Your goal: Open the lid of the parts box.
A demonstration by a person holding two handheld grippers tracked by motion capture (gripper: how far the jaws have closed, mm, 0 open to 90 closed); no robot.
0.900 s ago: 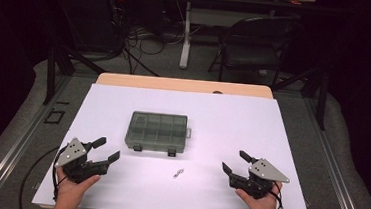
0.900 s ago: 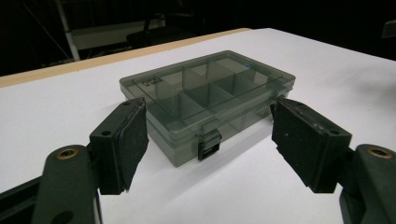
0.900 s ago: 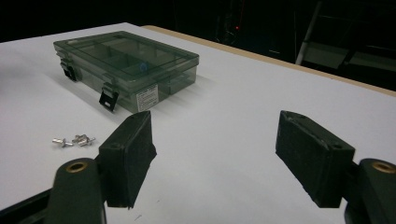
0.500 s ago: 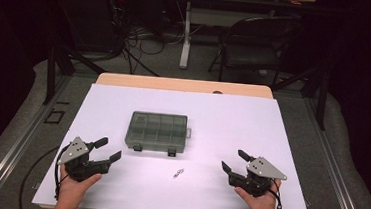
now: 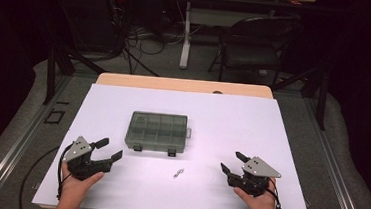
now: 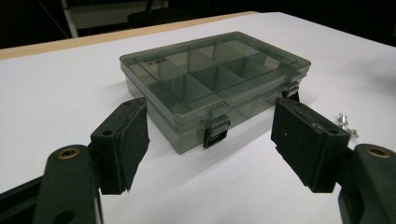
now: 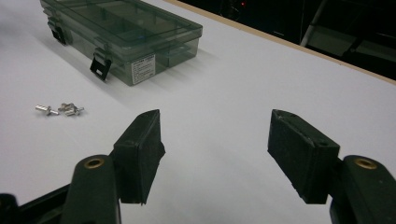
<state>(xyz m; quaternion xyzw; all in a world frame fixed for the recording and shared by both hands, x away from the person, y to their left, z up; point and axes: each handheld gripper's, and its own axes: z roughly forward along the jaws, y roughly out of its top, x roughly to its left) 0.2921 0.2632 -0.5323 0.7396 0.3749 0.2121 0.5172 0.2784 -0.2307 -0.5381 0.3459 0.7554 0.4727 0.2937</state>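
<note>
Resting at lower left and lower right, left hand-held gripper (image 5: 104, 149) and right hand-held gripper (image 5: 231, 163) both gape, holding nothing. Compartment box (image 5: 157, 131) sits latched mid-frame on desk (image 5: 271, 131), small metal parts (image 5: 178, 173) loose just below; work looks unstarted.

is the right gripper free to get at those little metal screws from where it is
Probably yes: the right gripper is open and holds nothing, and only bare white table lies between it and the screws; the compartment box sits farther back.
</note>
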